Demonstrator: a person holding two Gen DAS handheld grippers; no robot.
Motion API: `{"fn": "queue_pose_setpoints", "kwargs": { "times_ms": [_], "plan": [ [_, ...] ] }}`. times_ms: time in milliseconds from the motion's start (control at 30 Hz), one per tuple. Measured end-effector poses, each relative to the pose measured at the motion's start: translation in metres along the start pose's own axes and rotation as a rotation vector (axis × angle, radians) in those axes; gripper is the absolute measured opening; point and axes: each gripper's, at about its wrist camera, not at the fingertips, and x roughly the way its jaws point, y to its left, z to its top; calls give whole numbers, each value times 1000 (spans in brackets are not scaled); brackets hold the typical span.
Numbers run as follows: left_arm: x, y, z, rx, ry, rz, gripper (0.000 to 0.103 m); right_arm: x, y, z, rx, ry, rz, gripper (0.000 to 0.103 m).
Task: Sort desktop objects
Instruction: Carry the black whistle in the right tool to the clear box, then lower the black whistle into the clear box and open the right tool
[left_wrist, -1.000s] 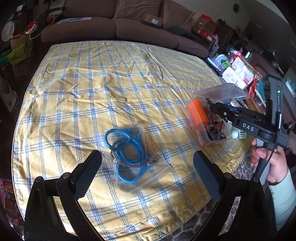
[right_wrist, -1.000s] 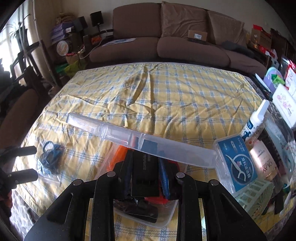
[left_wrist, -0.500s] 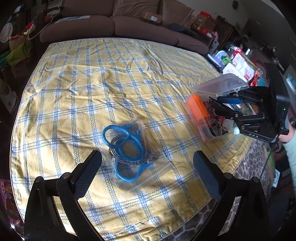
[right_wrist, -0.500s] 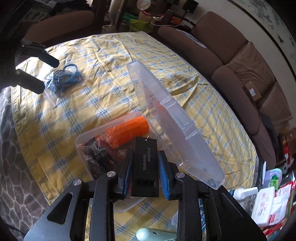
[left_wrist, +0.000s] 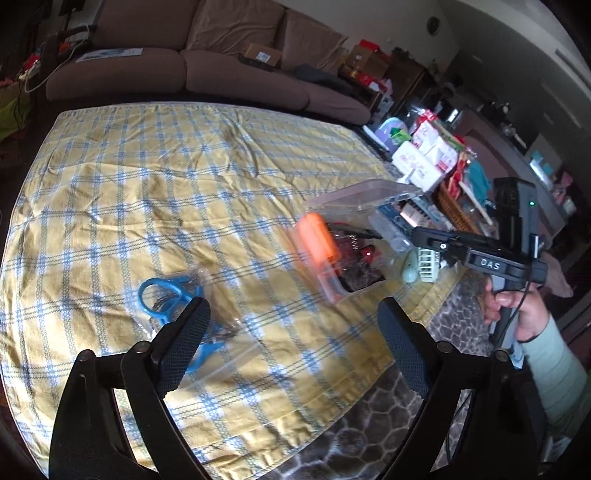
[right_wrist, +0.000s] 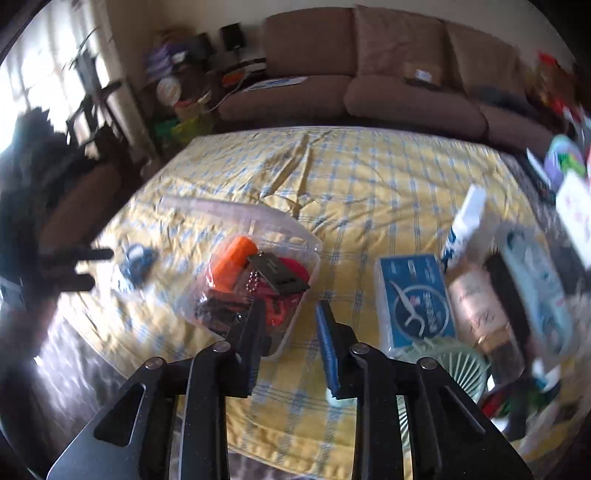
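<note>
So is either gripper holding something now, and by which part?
No. The left gripper and right gripper are both open and empty; the black whistle lies in the clear box.

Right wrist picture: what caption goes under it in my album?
Open right gripper above a clear box holding a black whistle.

Lower centre, the left gripper gapes over a bagged blue ring; a clear box sits centre-right.

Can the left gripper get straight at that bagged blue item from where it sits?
Probably yes. The left gripper is open and empty, and the bagged blue item lies alone on the tablecloth just ahead of its left finger, nothing covering it.
</note>
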Motion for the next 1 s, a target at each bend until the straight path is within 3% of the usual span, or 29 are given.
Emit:
{"fn": "queue_pose_setpoints", "kwargs": {
  "times_ms": [67, 167, 233, 467, 533, 733, 833, 900, 1000],
  "plan": [
    [7, -19, 6, 43, -12, -24, 85, 3, -4, 5, 73, -15, 34, 16],
    [34, -43, 14, 82, 18, -46, 78, 15, 5, 13, 41, 5, 21, 14],
    [56, -53, 19, 86, 52, -65, 65, 24, 7, 13, 44, 25, 42, 13],
    [94, -69, 24, 99, 82, -101, 60, 48, 9, 8, -17, 56, 30, 11],
    [94, -74, 24, 121, 76, -107, 52, 50, 8, 7, -26, 58, 29, 8],
    [101, -75, 24, 147, 108, -101, 51, 60, 9, 7, -14, 55, 51, 7],
    [96, -81, 21, 182, 112, -99, 51, 55, -2, 13, 54, 47, 93, 8],
    [95, -85, 19, 200, 115, -108, 51, 36, -11, 20, 84, 0, 72, 8],
    [93, -96, 19, 242, 109, -146, 51, 24, -18, 22, 90, 19, 34, 8]
  ]
}}
